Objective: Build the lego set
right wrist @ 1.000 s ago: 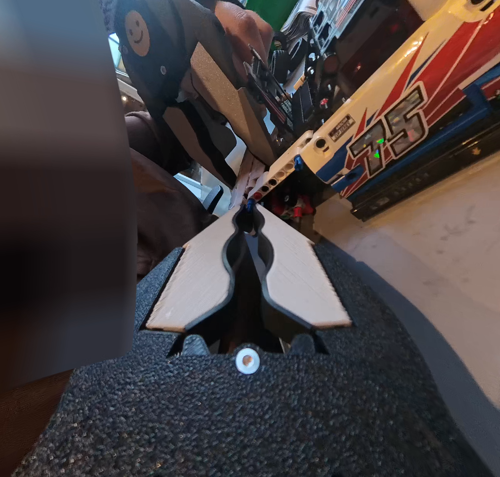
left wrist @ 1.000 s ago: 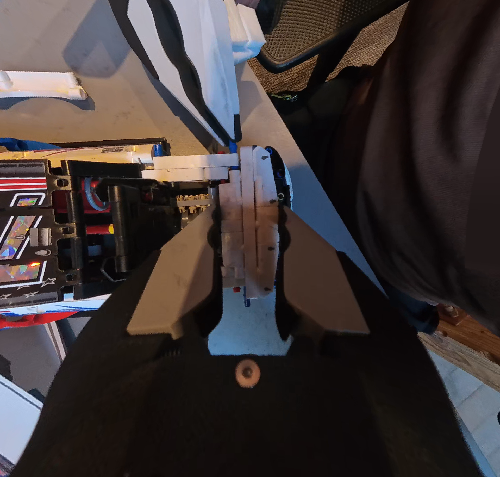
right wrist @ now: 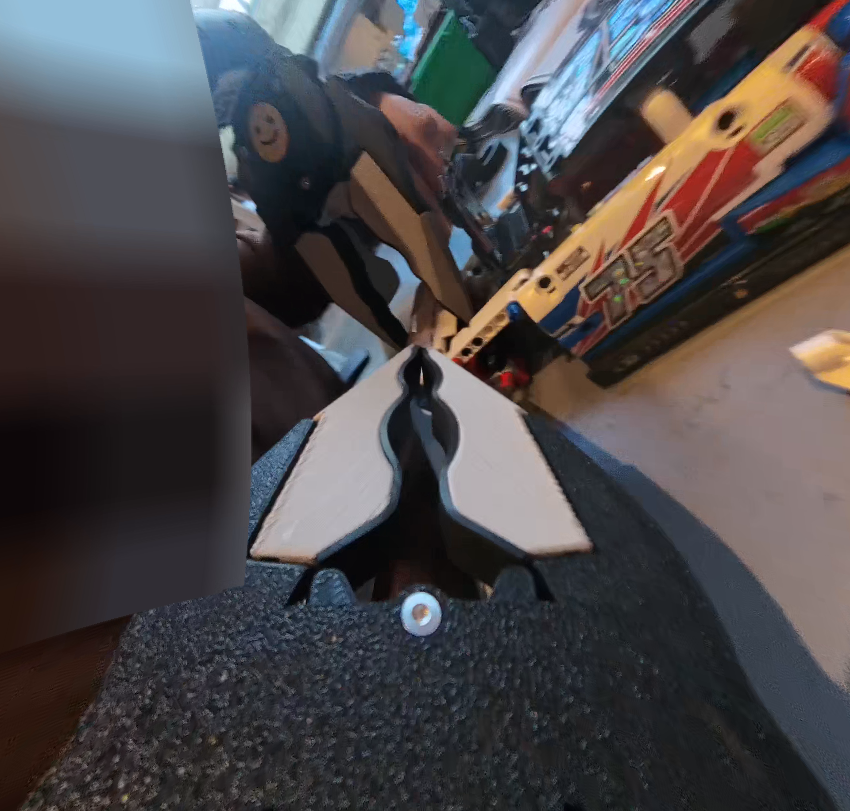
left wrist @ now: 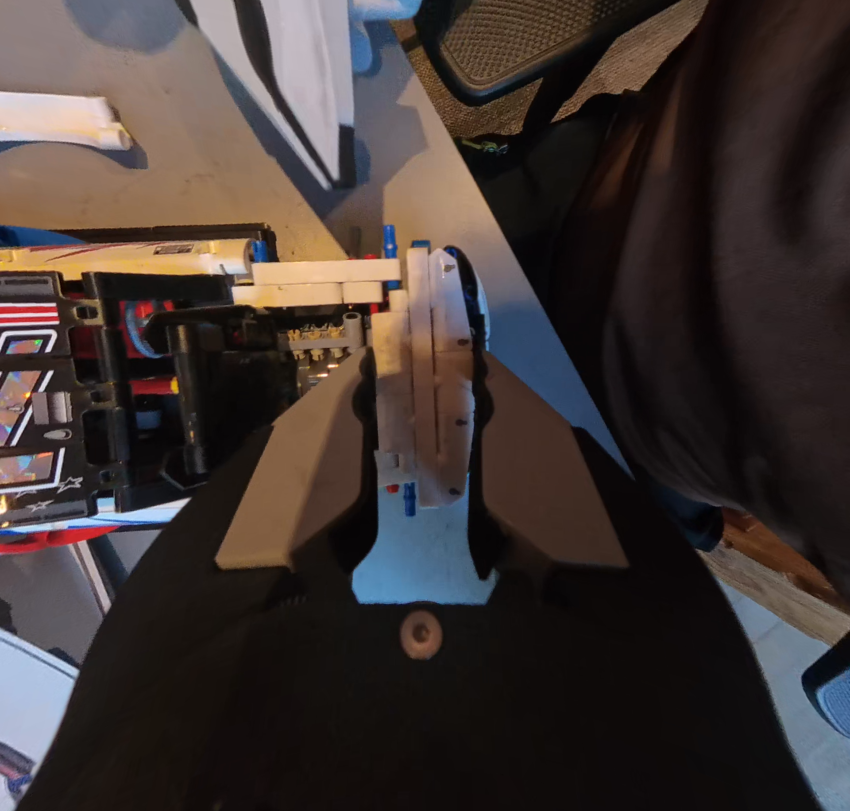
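Note:
A Lego race car (left wrist: 115, 374) in white, red, blue and black lies on the table (left wrist: 184, 181). My left gripper (left wrist: 423, 365) is shut on the white beam assembly (left wrist: 432, 374) at the car's end near the table edge. A blue pin (left wrist: 388, 242) stands out of the white beams just beyond my fingertips. My right gripper (right wrist: 418, 351) is shut, with nothing visible between its tips, a short way off that same end of the car (right wrist: 644, 255). It shows blurred at the top of the left wrist view (left wrist: 299, 62). The left gripper also shows in the right wrist view (right wrist: 404, 246).
A loose white curved panel (left wrist: 60, 121) lies on the table behind the car. Another white piece (right wrist: 823, 356) lies on the table at the right. The table edge runs diagonally beside a person in dark clothing (left wrist: 690, 282) and a mesh chair (left wrist: 529, 29). The gap from one gripper's tips to the other's is roughly 6 centimetres.
My right gripper has drawn back from the car's end, and the blue pin at its tips earlier now stands free in the white beams. My left gripper keeps its hold.

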Available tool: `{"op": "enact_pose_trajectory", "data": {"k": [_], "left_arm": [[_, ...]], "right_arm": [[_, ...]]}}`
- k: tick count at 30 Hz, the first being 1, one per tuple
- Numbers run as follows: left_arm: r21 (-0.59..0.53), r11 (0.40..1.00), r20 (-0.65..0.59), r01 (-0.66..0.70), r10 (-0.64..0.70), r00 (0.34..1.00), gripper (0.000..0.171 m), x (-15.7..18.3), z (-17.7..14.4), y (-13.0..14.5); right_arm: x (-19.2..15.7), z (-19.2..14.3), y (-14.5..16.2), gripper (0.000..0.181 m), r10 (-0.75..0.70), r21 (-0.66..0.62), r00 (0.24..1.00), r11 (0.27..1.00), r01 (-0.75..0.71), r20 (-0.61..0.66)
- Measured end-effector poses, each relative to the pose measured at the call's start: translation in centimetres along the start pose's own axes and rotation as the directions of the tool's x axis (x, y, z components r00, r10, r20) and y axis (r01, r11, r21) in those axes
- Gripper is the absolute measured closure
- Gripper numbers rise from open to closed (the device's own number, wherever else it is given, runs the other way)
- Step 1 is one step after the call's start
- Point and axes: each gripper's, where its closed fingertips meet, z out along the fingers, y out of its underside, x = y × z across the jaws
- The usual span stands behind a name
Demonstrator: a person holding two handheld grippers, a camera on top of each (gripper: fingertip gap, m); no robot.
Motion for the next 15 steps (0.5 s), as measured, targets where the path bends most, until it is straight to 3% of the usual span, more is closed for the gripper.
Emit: {"op": "enact_pose_trajectory", "data": {"k": [2,5,15], "left_arm": [[-0.012,1.0,0.022,-0.007,0.007,1.0,0.132,-0.3,-0.2,0.2],[-0.026,0.999,0.03,-0.019,0.019,0.999,0.132,-0.2,-0.2,0.2],[-0.051,0.998,0.021,-0.023,0.024,0.999,0.132,-0.3,-0.1,0.0]], "right_arm": [[0.9,-0.4,0.2,0.177,-0.056,-0.023,0.994,0.998,0.054,-0.098],[0.8,0.4,1.2,0.164,-0.058,-0.081,0.992,0.996,0.049,-0.108],[1.3,1.0,2.3,0.179,-0.059,-0.131,0.991,0.99,0.043,-0.12]]}}
